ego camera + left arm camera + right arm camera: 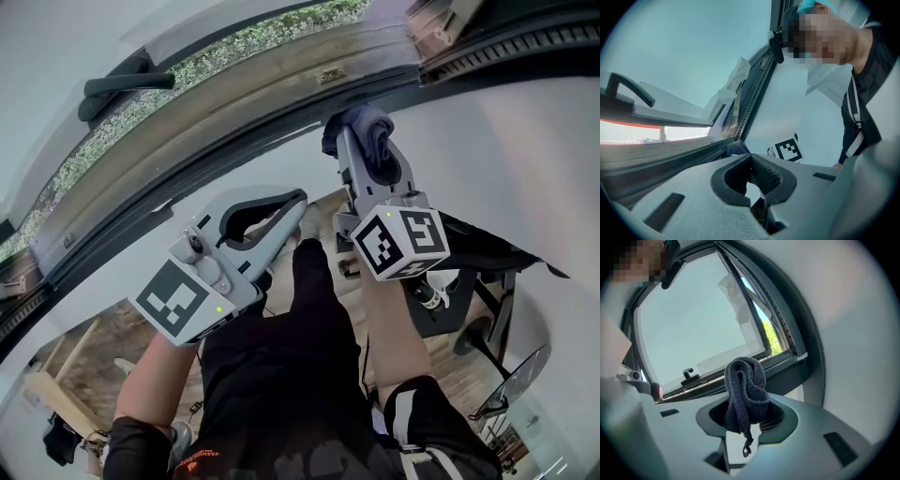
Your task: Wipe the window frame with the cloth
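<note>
- The left gripper (298, 202) hangs below the window frame (281, 131), apart from it. Its fingers are pressed together with nothing between them, so it does no work on the frame and steadies nothing.
- The window frame is a dark band running from lower left to upper right in the head view. The window handle (122, 89) sits well off to the left of both grippers.
- The cloth (367, 131), dark and bunched into a wad, is up at the frame's lower edge. Whether it presses on the frame or sits just beside it cannot be told.
- The right gripper (361, 141) has its fingers clamped on the lower part of the cloth, and a loose tail dangles beneath them.
- Risk: only the bottom of the wad seems pinched, so dragging it along the frame could tug it free and drop it.
- Risk: the wad is narrow. If the right gripper tilts, its hard fingers could scrape the frame, not the cloth.
</note>
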A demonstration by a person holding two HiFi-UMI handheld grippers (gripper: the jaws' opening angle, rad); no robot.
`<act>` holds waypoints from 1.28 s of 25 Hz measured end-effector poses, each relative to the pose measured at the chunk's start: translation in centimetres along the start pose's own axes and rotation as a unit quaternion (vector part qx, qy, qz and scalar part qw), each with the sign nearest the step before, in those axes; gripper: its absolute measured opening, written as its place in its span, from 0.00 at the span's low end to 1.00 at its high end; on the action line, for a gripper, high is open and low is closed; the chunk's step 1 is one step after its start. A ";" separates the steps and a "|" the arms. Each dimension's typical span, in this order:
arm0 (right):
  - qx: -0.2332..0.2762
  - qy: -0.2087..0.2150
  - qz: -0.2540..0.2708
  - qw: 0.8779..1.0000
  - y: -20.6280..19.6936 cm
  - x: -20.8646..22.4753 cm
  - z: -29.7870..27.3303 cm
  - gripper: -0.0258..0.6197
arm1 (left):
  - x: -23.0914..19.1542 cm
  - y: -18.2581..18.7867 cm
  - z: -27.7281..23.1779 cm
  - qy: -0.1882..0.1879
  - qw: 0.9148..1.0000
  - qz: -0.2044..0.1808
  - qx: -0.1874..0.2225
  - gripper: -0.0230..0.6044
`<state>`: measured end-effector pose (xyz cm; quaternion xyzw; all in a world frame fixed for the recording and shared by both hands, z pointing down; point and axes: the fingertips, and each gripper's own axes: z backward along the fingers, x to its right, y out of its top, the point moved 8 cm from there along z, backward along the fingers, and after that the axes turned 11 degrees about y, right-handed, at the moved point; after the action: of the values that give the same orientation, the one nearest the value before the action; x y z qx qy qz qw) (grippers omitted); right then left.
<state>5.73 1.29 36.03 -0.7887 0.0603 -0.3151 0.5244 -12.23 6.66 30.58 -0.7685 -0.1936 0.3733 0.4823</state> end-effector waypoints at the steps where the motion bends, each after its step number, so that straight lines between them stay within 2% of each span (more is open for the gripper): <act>1: -0.001 0.001 0.000 1.000 0.0 -0.2 0.0 0.22 | 0.0 0.0 0.1 0.000 1.000 0.000 0.000 0.07; 17: -0.014 0.026 0.004 1.000 -1.0 -2.4 -0.3 0.22 | 0.2 -0.1 1.4 0.008 1.000 -0.003 0.006 0.07; 20: -0.016 0.033 0.006 0.999 -0.9 -2.6 -0.3 0.22 | 0.3 0.1 1.1 0.005 1.000 -0.016 0.019 0.07; 22: -0.017 0.036 0.007 0.999 -0.7 -2.6 0.0 0.22 | 0.6 0.2 0.8 0.003 1.000 -0.014 0.014 0.07; 26: -0.011 0.039 0.013 0.999 0.2 -2.4 0.9 0.22 | 1.4 0.7 0.1 -0.003 1.000 -0.021 0.022 0.07; 29: 0.002 0.041 0.020 0.999 1.5 -2.1 1.6 0.22 | 2.2 1.1 -0.7 -0.008 1.000 -0.016 0.009 0.07; 32: 0.015 0.039 0.028 0.999 3.0 -1.5 2.4 0.22 | 2.9 1.7 -1.6 -0.015 0.999 -0.031 0.026 0.07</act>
<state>6.59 2.49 32.17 -0.7661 0.0978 -0.3317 0.5417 -9.26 6.84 28.32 -0.7437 -0.2149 0.3744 0.5104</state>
